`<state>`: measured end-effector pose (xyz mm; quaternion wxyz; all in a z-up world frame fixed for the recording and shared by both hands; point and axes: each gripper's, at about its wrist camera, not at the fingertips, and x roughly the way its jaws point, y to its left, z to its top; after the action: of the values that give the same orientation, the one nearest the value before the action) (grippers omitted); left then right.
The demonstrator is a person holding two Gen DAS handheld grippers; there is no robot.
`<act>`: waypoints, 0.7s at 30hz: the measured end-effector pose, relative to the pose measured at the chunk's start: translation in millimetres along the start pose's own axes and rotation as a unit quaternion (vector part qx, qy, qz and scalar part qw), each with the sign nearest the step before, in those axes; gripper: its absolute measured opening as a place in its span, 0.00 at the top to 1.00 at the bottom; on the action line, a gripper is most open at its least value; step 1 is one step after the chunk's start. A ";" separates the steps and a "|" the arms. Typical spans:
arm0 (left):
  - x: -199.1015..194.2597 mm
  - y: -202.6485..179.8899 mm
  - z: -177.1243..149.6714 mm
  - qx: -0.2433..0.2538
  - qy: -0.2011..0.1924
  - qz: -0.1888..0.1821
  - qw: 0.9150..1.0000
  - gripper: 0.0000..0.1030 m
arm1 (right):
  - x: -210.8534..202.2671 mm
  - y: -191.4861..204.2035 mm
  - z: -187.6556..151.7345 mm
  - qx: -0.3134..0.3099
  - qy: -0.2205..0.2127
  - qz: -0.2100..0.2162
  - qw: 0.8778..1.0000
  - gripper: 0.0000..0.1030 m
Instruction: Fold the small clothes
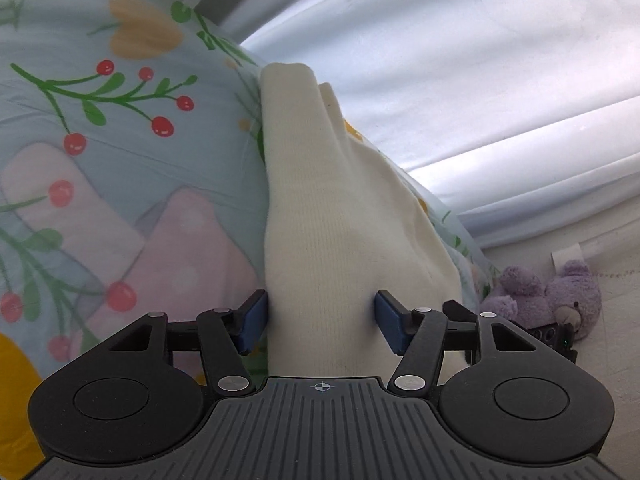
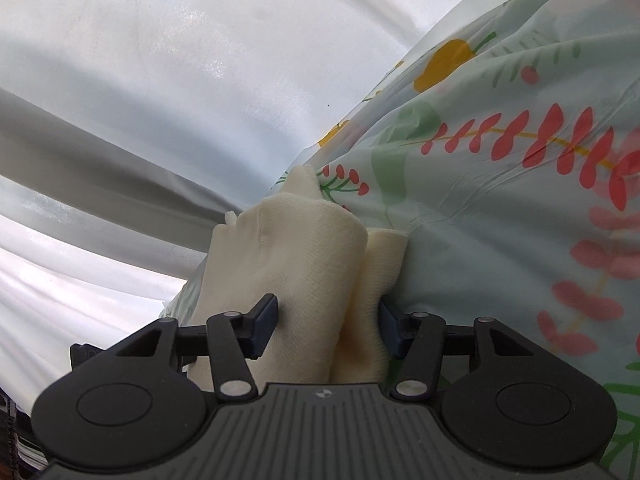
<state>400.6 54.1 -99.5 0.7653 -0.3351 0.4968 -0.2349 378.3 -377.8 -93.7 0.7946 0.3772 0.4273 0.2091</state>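
The blue pads of the left gripper (image 1: 320,322) stand either side of a cream, fine-knit garment, folded into a long thick band (image 1: 316,216); both pads touch the cloth and the right one dents it slightly, so this reads as a loose clasp around the bundle's near end rather than a firm pinch. The right gripper (image 2: 328,326) holds the same cream knit (image 2: 296,264) at another end: its left pad presses a visible dimple into the thicker roll and its right pad sits against the thinner fold beside it, so it is closed on the cloth across two layers. How tight either clasp really is I cannot tell, since the bulk of the fabric hides the pad faces. The garment lies along the edge of a pale blue bedsheet printed with red berries, green sprigs and pink and yellow shapes (image 1: 132,128), with white pleated curtains (image 1: 480,80) just behind it and a purple plush bear (image 1: 556,300) on the floor beyond. The knit looks light, soft and limp, with enough nap not to slip; it will sag and unroll wherever it is unsupported, so it seems best taken at the folded ends, through all layers at once, and kept taut between the two hands.
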 end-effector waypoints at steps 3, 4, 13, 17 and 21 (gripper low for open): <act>4.1 1.6 1.1 -0.004 0.000 -0.007 1.000 0.41 | 1.2 0.6 2.6 -0.009 0.000 0.011 1.000 0.59; 3.7 3.9 1.7 -0.005 0.000 -0.009 1.000 0.41 | 3.3 0.8 2.5 -0.012 0.003 0.008 1.000 0.59; 3.0 15.3 5.0 -0.035 0.005 -0.033 0.999 0.54 | 22.1 3.2 5.0 -0.006 0.022 0.018 1.000 0.57; -8.6 5.3 2.4 -0.021 -0.013 -0.022 0.999 0.65 | 17.1 15.6 -0.5 -0.025 0.010 0.004 1.000 0.68; -28.3 -7.1 2.1 -0.007 -0.032 -0.016 0.999 0.66 | 9.4 35.9 -3.9 -0.034 -0.002 0.031 0.999 0.73</act>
<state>391.2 69.5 -76.5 0.7745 -0.3559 0.4686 -0.2325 379.8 -347.4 -72.0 0.8008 0.3638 0.4064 0.2472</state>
